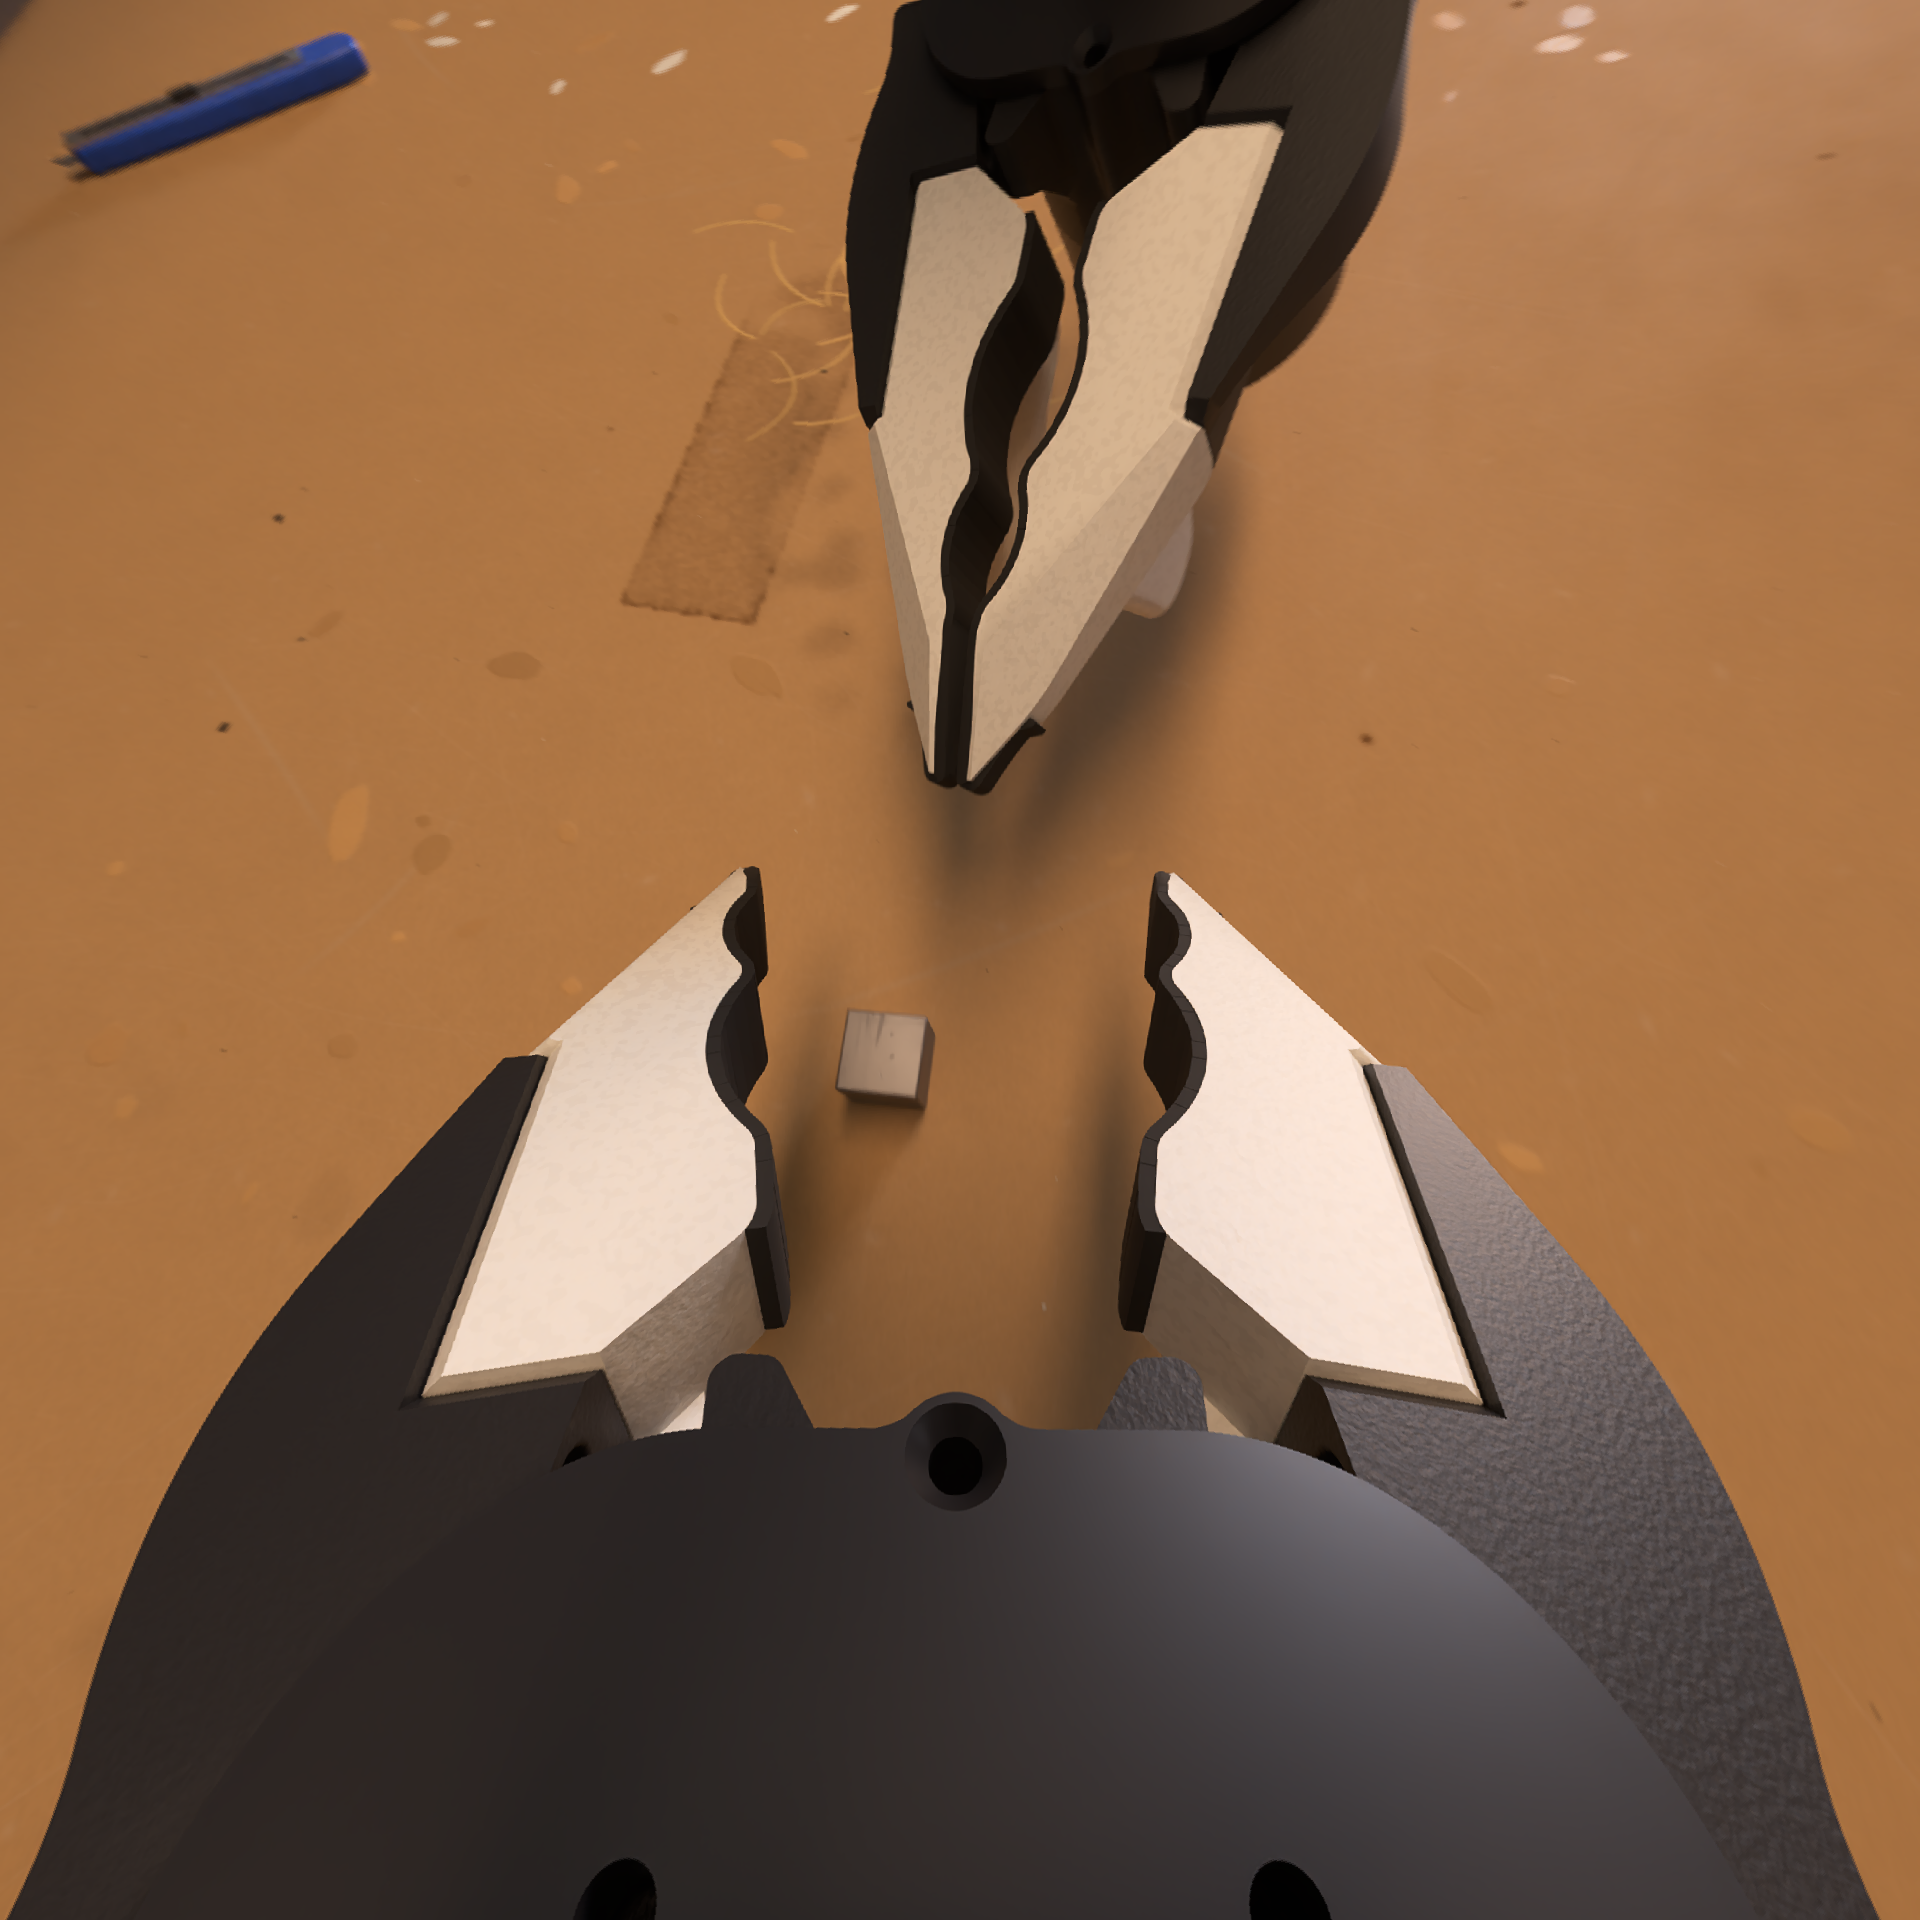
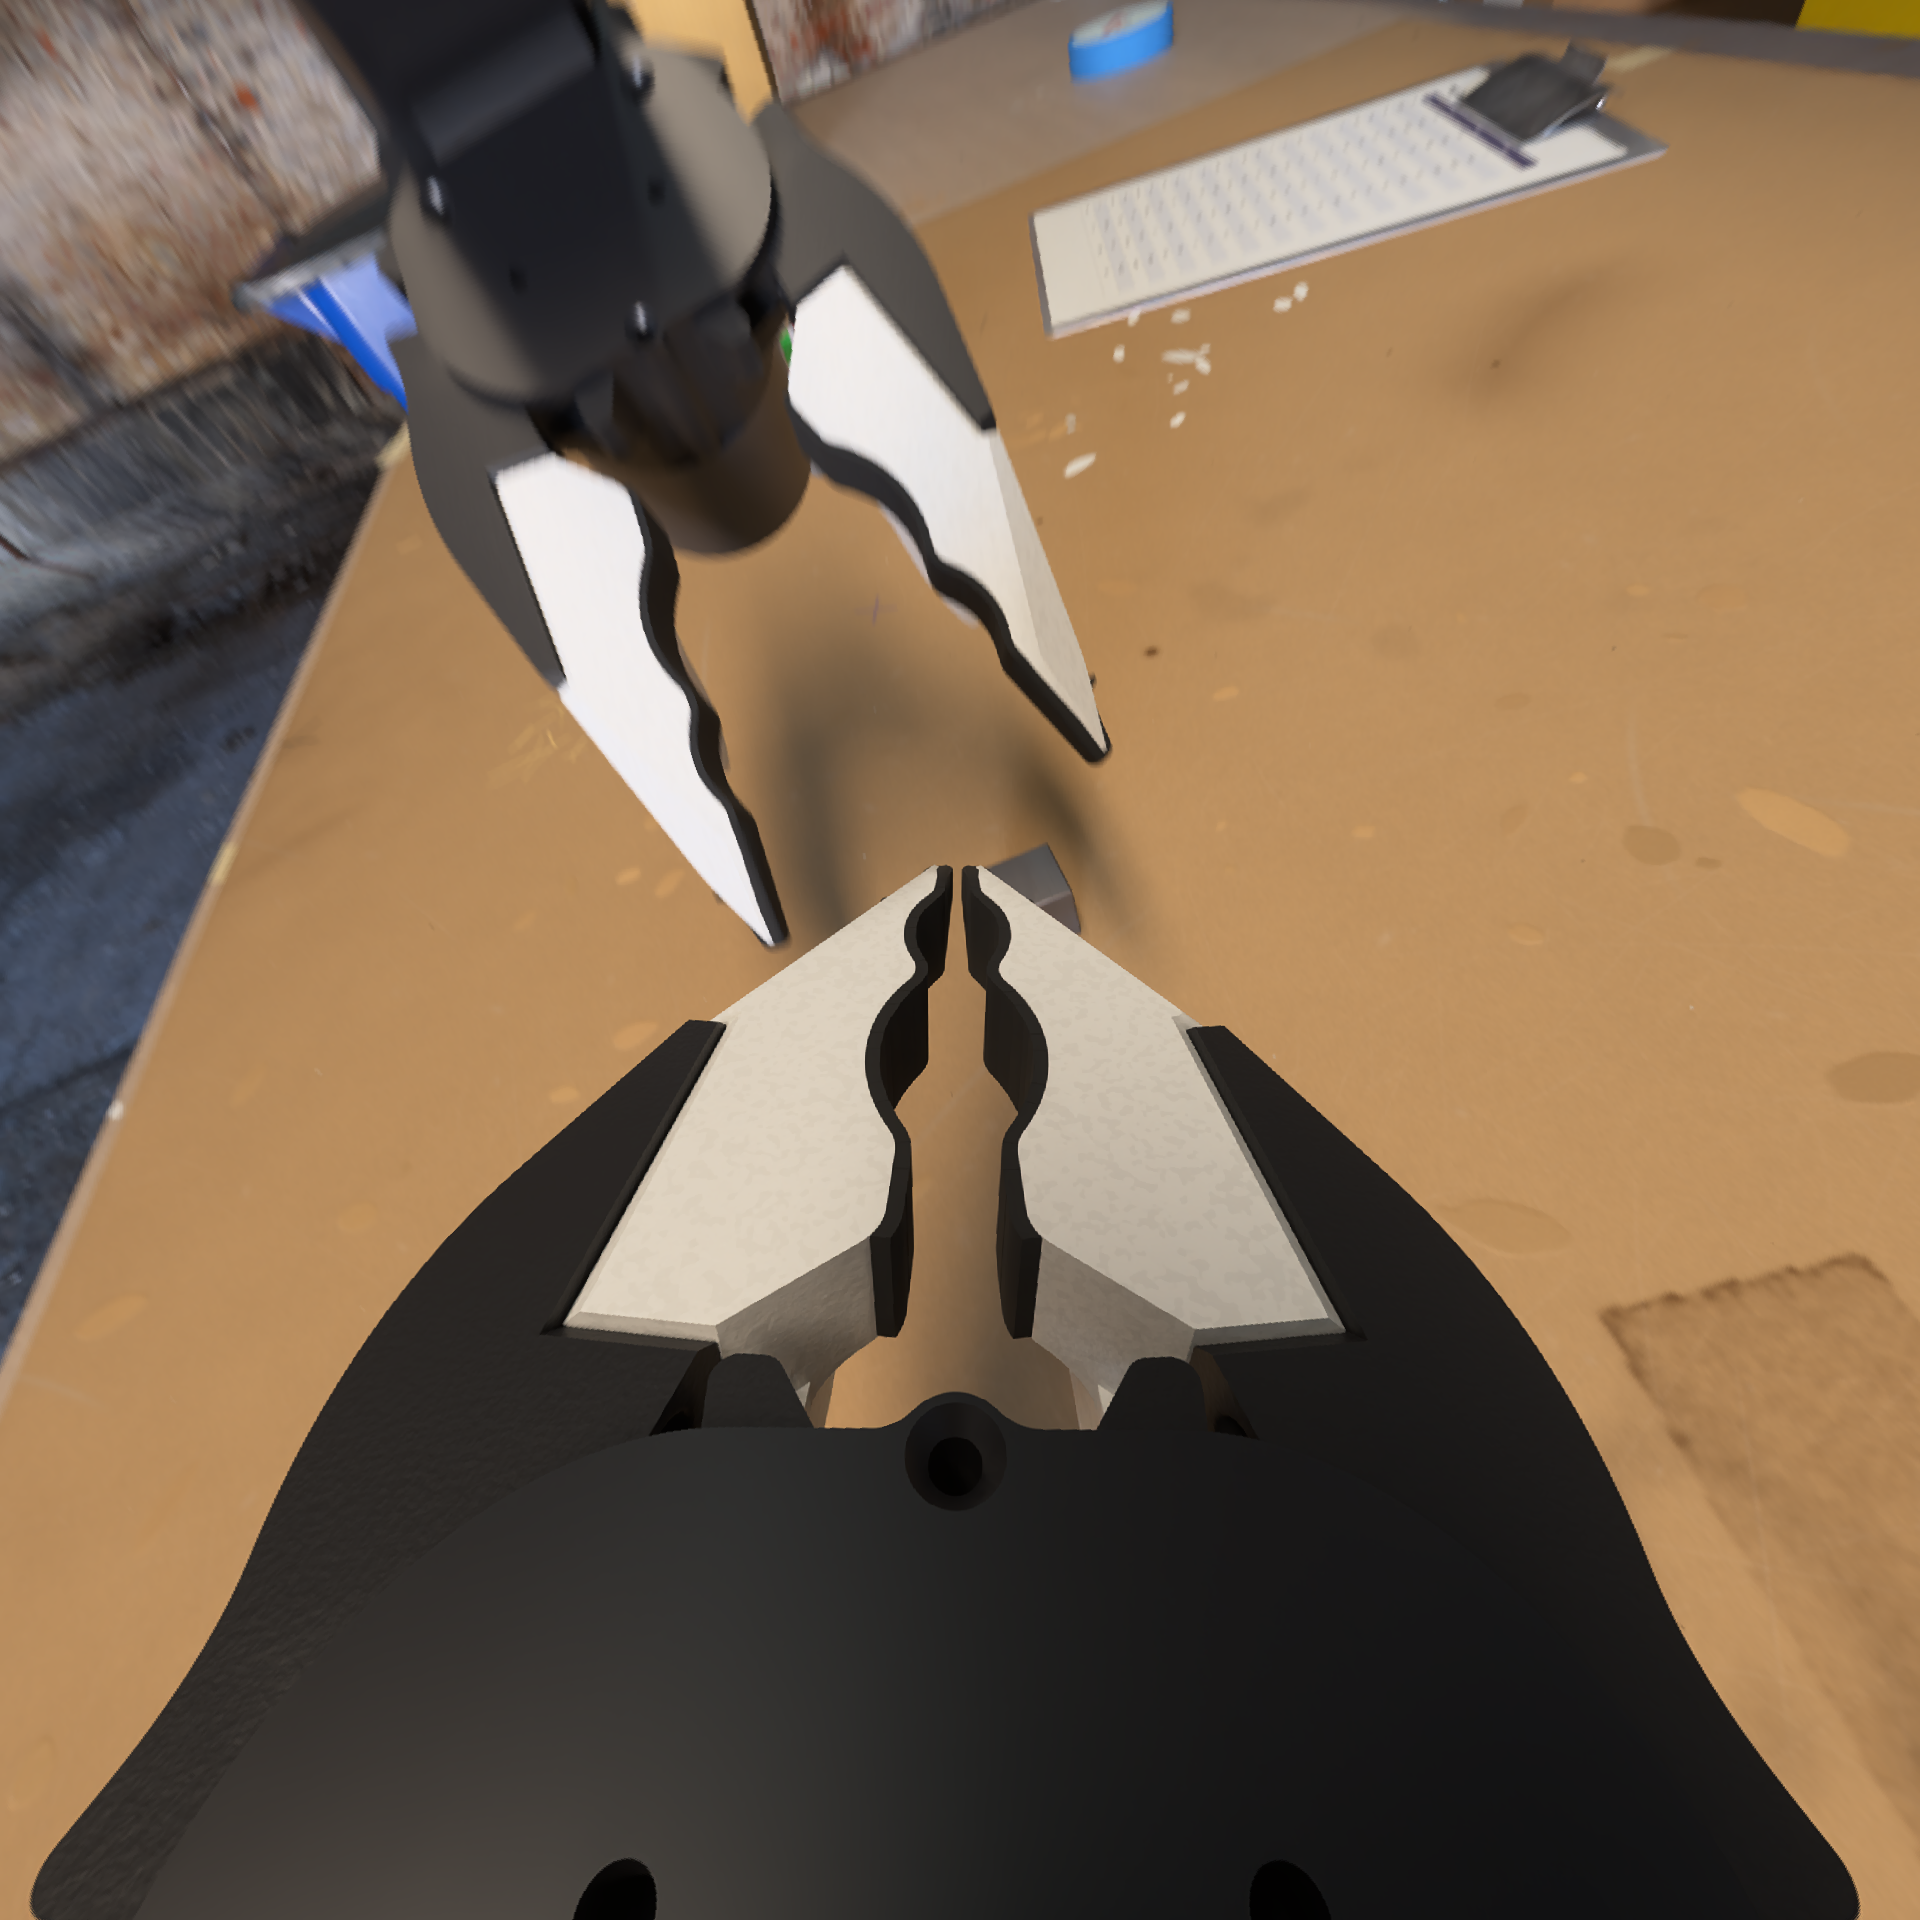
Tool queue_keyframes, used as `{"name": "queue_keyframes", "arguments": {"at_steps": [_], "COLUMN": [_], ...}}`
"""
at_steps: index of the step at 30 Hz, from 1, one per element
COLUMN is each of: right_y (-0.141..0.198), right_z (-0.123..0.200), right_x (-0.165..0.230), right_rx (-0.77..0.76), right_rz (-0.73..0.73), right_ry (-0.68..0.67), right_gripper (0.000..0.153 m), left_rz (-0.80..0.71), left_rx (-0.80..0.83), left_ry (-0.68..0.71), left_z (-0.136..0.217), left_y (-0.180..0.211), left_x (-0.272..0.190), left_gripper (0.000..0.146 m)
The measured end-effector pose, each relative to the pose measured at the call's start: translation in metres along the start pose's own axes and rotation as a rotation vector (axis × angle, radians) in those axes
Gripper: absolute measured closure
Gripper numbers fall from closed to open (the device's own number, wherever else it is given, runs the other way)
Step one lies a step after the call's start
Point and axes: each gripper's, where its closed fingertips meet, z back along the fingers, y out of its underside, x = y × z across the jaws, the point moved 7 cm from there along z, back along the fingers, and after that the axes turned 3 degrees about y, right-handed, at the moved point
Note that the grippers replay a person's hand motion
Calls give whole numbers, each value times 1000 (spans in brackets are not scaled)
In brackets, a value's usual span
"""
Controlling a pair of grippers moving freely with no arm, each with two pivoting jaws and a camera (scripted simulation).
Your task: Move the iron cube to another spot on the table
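The iron cube [image 1: 884, 1056] is a small grey metal block lying on the brown table. In the left wrist view it sits between the open fingers of my left gripper [image 1: 958, 875], nearer the left finger and touching neither. My right gripper [image 1: 956, 779] faces it from the far side, shut and empty. In the right wrist view my right gripper [image 2: 956, 871] is shut with a thin slit at the tips, and the cube [image 2: 1039, 881] peeks out just beyond its right fingertip. The left gripper [image 2: 940, 842] hangs open above the cube there.
A blue utility knife [image 1: 213, 102] lies far left. A rough brown patch [image 1: 727, 478] marks the table. In the right wrist view a clipboard with paper [image 2: 1330, 187] and a blue tape roll [image 2: 1122, 36] lie far right; the table edge [image 2: 312, 623] runs along the left.
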Motion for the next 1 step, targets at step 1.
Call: {"name": "queue_keyframes", "arguments": {"at_steps": [1], "right_y": [-3], "right_z": [1], "right_x": [0], "right_rx": [-27], "right_rz": [-18], "right_ry": [-6], "right_gripper": [151], "left_rz": [-4], "left_rx": [6], "left_ry": [-33], "left_z": [-4], "left_y": [-3], "left_x": [-1], "left_gripper": [72]}}
